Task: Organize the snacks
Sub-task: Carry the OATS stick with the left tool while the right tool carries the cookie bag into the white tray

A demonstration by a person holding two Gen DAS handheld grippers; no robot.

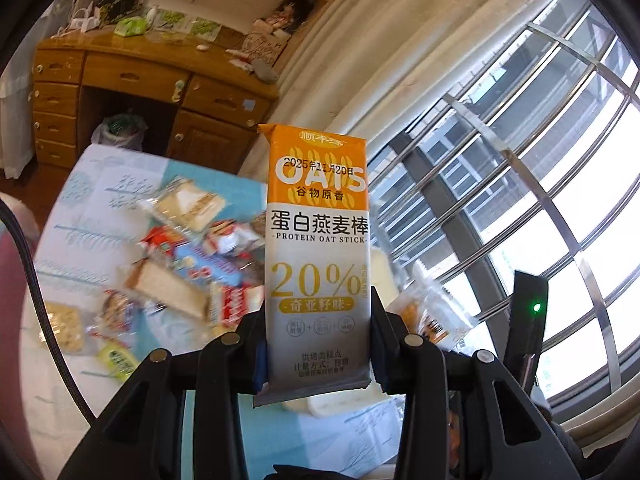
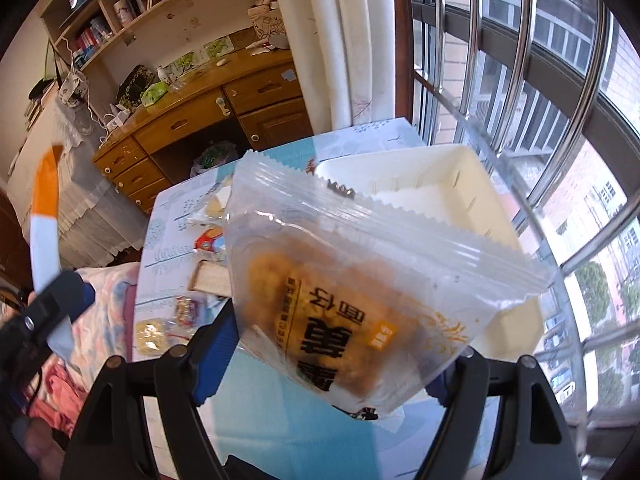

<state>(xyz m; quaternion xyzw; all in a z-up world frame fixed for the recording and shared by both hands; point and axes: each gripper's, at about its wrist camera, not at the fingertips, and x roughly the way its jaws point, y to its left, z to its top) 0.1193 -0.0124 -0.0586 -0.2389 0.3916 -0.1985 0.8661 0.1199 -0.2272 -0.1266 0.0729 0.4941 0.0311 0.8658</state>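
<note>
Left gripper (image 1: 318, 344) clamps an oat stick (image 1: 318, 248); right gripper (image 2: 332, 360) seemingly grips a clear pastry packet (image 2: 360, 280).

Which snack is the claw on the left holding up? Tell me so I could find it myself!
Start at the big barred window, then look just left of it, above the table with the blue-and-white cloth. The left gripper holds a tall, flat oat stick packet upright. Unlike the clear-wrapped snacks in the snack pile, it is orange on top, white below, with a big yellow "20%".
</note>
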